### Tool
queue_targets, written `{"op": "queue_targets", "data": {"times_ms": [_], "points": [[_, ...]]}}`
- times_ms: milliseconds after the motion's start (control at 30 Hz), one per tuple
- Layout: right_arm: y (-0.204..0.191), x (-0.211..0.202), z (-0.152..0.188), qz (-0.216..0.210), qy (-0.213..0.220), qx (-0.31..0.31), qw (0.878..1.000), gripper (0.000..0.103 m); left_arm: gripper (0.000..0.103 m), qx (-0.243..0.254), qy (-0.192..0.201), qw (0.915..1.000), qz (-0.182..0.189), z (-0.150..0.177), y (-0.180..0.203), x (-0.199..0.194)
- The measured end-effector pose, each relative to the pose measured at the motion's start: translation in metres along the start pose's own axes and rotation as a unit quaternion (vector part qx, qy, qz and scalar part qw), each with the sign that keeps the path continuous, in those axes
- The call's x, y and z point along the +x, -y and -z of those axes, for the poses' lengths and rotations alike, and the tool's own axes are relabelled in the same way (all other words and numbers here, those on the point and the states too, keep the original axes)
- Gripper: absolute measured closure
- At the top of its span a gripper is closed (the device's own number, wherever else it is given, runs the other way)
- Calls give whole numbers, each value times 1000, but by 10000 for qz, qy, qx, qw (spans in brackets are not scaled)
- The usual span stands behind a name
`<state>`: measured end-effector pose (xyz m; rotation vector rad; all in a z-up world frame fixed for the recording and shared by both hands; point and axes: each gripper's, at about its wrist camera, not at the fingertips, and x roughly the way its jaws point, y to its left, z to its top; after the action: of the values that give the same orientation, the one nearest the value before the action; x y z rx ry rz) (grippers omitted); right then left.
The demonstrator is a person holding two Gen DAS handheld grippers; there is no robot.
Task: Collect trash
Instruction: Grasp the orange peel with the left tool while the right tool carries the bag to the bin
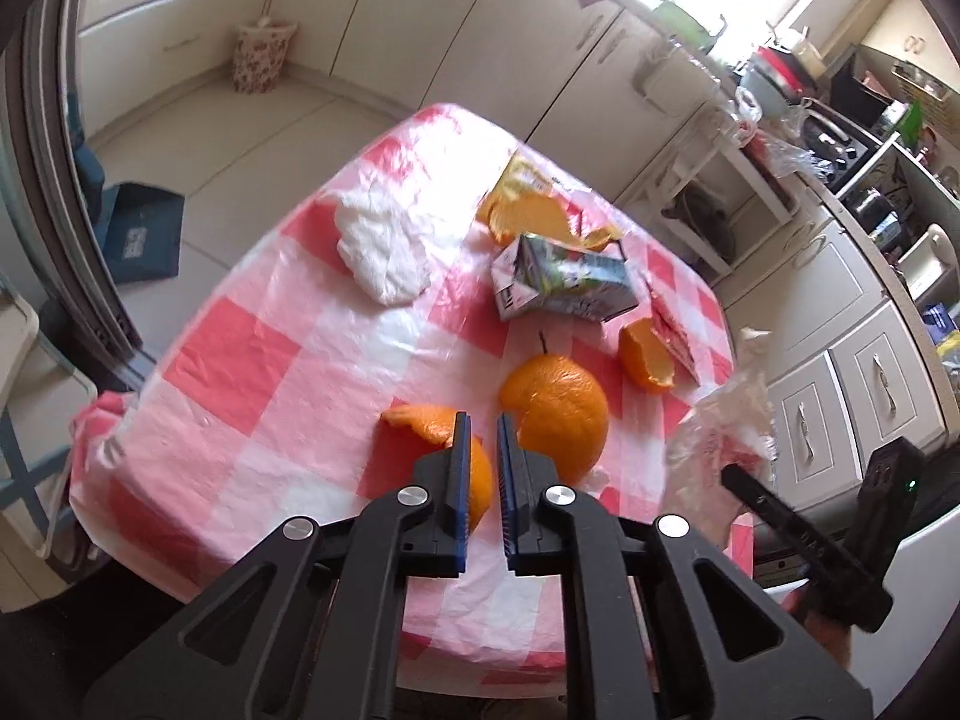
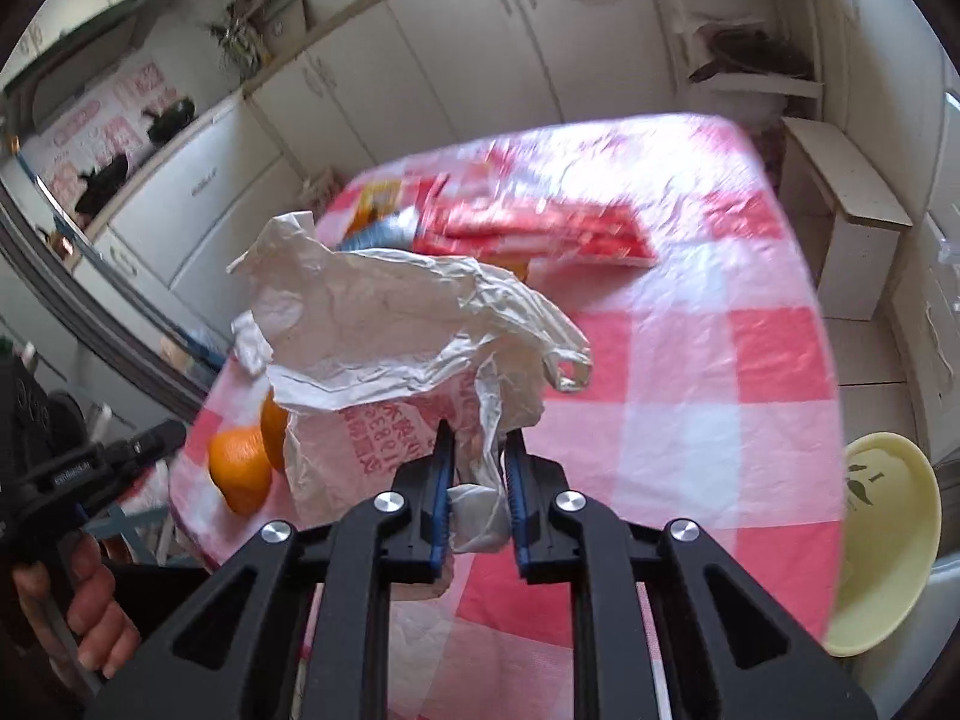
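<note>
My right gripper (image 2: 477,438) is shut on a crumpled white plastic bag (image 2: 384,324) with red print, held above the red-checked tablecloth (image 2: 720,360); the bag also shows in the left wrist view (image 1: 720,420). My left gripper (image 1: 480,426) is slightly open and empty, just above an orange peel piece (image 1: 444,438) and beside an orange (image 1: 555,405). Further back lie a juice carton (image 1: 564,279), more orange peel (image 1: 528,216), another peel (image 1: 648,354), a crumpled white tissue (image 1: 384,246) and a red wrapper (image 2: 540,228).
The table is small, with its edges close on all sides. A pale yellow bowl (image 2: 882,540) sits at the table's right edge. Kitchen cabinets (image 1: 540,60) and a cluttered counter (image 1: 840,120) surround the table. A floral bin (image 1: 261,54) stands on the floor.
</note>
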<state>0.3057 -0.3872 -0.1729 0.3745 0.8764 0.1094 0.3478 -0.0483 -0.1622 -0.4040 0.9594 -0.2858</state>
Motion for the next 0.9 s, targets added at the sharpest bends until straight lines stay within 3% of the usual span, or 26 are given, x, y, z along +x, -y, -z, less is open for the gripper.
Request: {"op": "queue_targets", "data": {"times_ms": [133, 233, 400, 433, 467, 500, 567, 733, 800, 833, 867, 900], "points": [[15, -23, -8, 239, 352, 109, 9990, 86, 95, 257, 63, 9995, 198, 2, 14, -5], [32, -42, -7, 723, 542, 29, 9959, 86, 97, 397, 102, 9983, 406, 4, 23, -9], [88, -70, 4, 1302, 703, 478, 9878, 86, 96, 4, -134, 9996, 251, 7, 4, -6], [95, -75, 7, 1414, 721, 584, 9856, 85, 93, -116, -266, 9993, 220, 8, -2, -2], [107, -79, 9, 1513, 727, 718, 9832, 85, 85, -243, -370, 9988, 190, 8, -8, 3], [116, -83, 12, 1584, 734, 837, 9811, 85, 70, -406, -488, 9978, 178, 9, -15, 8], [135, -90, 17, 1704, 736, 1148, 9759, 85, 53, -695, -694, 9950, 181, 10, -24, 19], [157, -92, 29, 2033, 592, 1504, 9657, 84, 51, -882, -878, 9922, 27, 12, -16, 46], [164, -87, 33, 2270, 449, 1518, 9609, 84, 54, -760, -841, 9935, -99, 10, -6, 56], [167, -84, 35, 2398, 391, 1515, 9581, 84, 62, -678, -799, 9944, -161, 10, -1, 59], [172, -81, 37, 2547, 321, 1524, 9544, 84, 88, -588, -794, 9949, -209, 10, 3, 61], [177, -79, 40, 2684, 252, 1550, 9504, 84, 95, -535, -809, 9951, -198, 10, 6, 63]]}}
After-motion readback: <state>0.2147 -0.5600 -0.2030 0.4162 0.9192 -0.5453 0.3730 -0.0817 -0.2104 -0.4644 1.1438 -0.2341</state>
